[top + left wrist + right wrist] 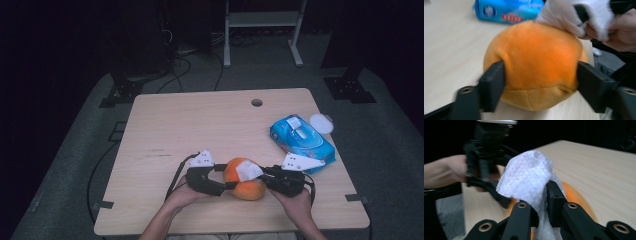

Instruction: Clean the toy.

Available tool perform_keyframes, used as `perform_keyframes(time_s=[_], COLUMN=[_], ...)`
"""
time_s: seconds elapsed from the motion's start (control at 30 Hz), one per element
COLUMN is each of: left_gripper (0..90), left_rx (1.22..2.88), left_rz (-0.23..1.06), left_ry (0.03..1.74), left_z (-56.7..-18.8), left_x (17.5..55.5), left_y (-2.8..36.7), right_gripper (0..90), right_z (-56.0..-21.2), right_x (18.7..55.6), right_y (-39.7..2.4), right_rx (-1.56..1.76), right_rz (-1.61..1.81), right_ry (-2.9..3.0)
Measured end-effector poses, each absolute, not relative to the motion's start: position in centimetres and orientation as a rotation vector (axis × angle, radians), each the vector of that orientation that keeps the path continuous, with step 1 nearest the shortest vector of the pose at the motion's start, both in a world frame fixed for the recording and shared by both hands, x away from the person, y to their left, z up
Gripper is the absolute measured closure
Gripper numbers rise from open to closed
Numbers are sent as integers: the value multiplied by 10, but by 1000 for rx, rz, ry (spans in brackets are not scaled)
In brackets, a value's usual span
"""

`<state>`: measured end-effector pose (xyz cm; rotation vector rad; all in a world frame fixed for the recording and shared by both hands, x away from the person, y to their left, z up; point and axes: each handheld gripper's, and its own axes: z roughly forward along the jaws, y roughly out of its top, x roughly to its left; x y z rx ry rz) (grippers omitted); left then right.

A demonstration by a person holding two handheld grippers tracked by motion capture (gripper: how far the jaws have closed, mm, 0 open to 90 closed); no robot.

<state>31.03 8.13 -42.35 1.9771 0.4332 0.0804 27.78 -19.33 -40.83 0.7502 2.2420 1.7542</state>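
Near the tabletop's (150, 130) front edge, the left tongs (540, 75) squeeze the orange plush ball (536, 67). The right tongs (541, 200) pinch a white wipe (526, 175) on top. Wiping looks underway, not finished.

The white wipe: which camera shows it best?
The right gripper view: the white wipe sits close and sharp, pinched between that gripper's jaws above the orange plush ball. The high view shows it as a small white patch on the ball. The left gripper view catches a blurred part at the top.
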Motion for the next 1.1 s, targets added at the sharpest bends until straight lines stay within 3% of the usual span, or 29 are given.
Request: perform_keyframes(time_s=[0.1,0.2,0.27,0.33,0.37,0.43,0.53,0.63,0.83,1.0,1.1], left_gripper=[324,289,210,59,48,81,231,270,276,99,133], left_rx=[2019,2001,1962,1959,1941,1941,1963,1992,2017,1943,1965], left_rz=[150,134,93,62,7,-33,36,86,116,9,15], left_ry=[347,348,417,533,564,565,469,400,335,447,449], left_z=[-420,-421,-423,-427,-431,-435,-431,-428,-428,-427,-431], left_x=[302,302,307,314,316,317,312,306,302,310,311], left_y=[74,75,78,78,78,76,75,71,71,73,77], right_gripper=[814,814,814,815,815,815,813,812,811,815,816], right_z=[-402,-404,-407,-411,-411,-411,-408,-400,-400,-408,-408], right_x=[272,276,279,281,282,282,280,278,287,283,279], right_y=[-180,-184,-190,-194,-195,-196,-191,-181,-206,-208,-192], right_rx=[655,689,727,765,776,787,762,688,791,856,788], right_rz=[1720,1687,1672,1696,1701,1713,1727,1700,1613,1686,1697], right_ry=[2281,2290,2284,2278,2279,2285,2294,2326,2275,2291,2331])
